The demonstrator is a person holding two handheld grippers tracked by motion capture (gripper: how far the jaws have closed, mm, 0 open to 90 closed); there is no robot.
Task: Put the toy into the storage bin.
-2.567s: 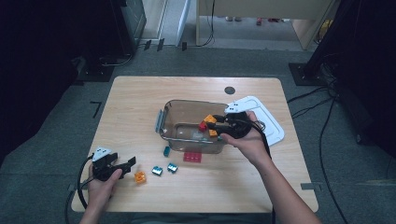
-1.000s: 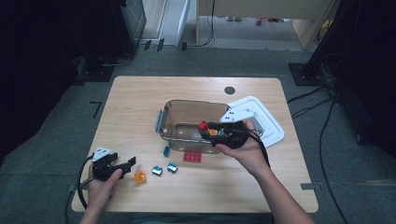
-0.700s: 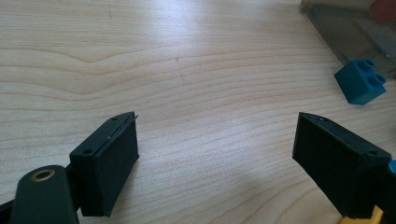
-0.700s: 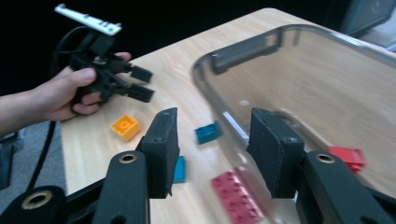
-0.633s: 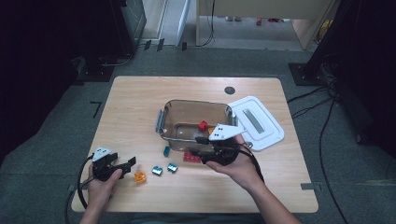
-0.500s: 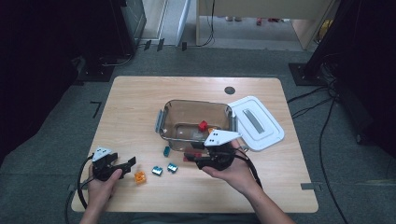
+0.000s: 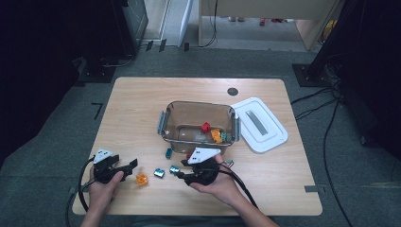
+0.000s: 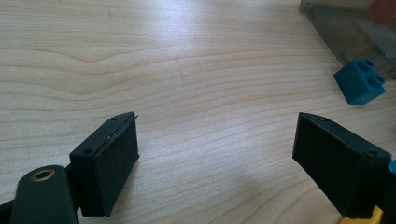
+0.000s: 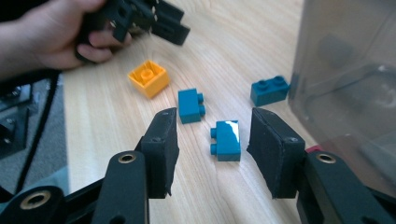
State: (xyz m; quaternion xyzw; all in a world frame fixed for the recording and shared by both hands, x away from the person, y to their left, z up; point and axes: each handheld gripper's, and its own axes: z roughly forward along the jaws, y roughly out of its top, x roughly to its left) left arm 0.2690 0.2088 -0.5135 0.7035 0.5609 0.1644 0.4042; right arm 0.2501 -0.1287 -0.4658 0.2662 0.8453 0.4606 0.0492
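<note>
I am holding my right gripper low over the wooden surface, just in front of the clear container. Its jaws are standing spread, and in the right gripper view my right gripper is framing a teal brick that is lying flat on the surface between the two pads, touching neither of them. A second teal brick is lying just beyond it, toward the left jaw, and a third teal brick is sitting close against the container wall. An orange brick is resting farther off, near my left hand.

My left gripper is resting at the near left corner of the surface, with its jaws spread wide and nothing between them. In the left gripper view my left gripper is looking over bare wood, with one teal brick ahead by the container edge. In the high view the orange brick is lying just beside its jaw tips.

Inside the container, a red brick and an orange piece are lying on the bottom. The white lid is lying flat on the surface to the container's right.
</note>
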